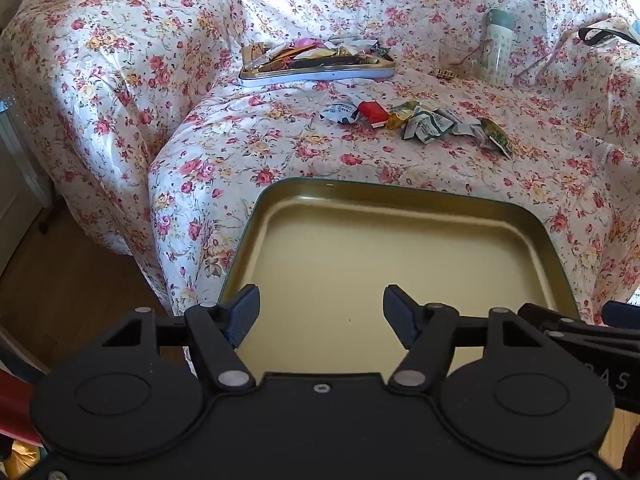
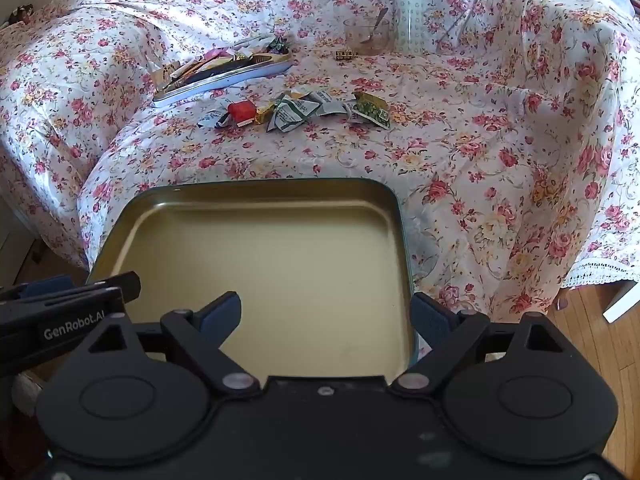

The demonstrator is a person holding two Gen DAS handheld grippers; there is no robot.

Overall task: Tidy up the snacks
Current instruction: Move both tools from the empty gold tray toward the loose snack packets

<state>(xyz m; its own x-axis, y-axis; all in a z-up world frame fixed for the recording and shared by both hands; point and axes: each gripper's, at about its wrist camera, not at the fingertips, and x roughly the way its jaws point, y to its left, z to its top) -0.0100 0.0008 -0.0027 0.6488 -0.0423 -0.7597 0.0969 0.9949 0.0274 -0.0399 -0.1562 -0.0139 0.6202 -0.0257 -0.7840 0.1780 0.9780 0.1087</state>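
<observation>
Left wrist view: floral cloth (image 1: 280, 152) drapes table above wooden floor (image 1: 80, 280).

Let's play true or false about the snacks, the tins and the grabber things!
1. The near gold tin has nothing in it. True.
2. The loose snack packets lie inside the near tin. False: they lie on the flowery cloth beyond it.
3. The far tin holds wrappers. True.
4. The left gripper holds a red snack. False: its jaws are open, holding nothing.
5. A spoon stands in the glass cup. True.
</observation>
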